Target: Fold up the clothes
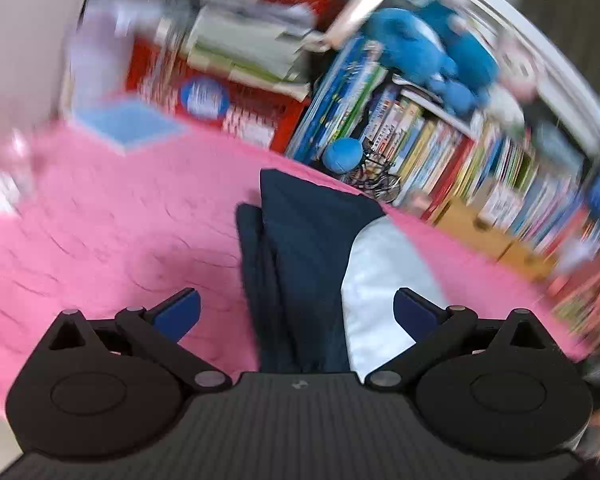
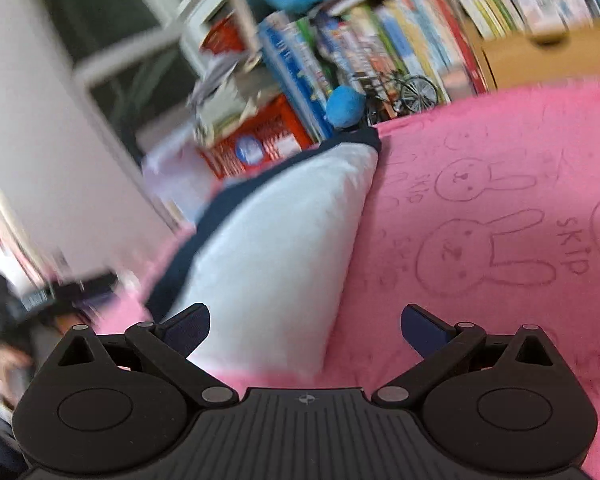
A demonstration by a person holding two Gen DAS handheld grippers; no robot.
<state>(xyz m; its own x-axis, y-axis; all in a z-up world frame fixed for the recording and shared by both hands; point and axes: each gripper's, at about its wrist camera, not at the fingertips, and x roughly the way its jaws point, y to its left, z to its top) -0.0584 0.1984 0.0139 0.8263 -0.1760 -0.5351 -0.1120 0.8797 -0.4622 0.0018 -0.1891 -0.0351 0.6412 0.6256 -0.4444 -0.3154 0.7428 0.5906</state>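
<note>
- Both tools are spread wide and grip nothing: the left tool [image 1: 296, 316] hovers low over the folded navy-and-white cloth garment [image 1: 312, 248], and the right tool [image 2: 305, 330] sits at its white panel.
- That garment lies as a narrow strip on the pink rabbit-print blanket [image 2: 500, 208], its far end toward the crowded bookshelf [image 1: 440, 148].
- Judging by this, the next fold is end to end; each tool should pinch a near corner through all layers, lift together, and lay it squarely on the far edge.
- Both views are blurred, so the seams are unclear.
</note>
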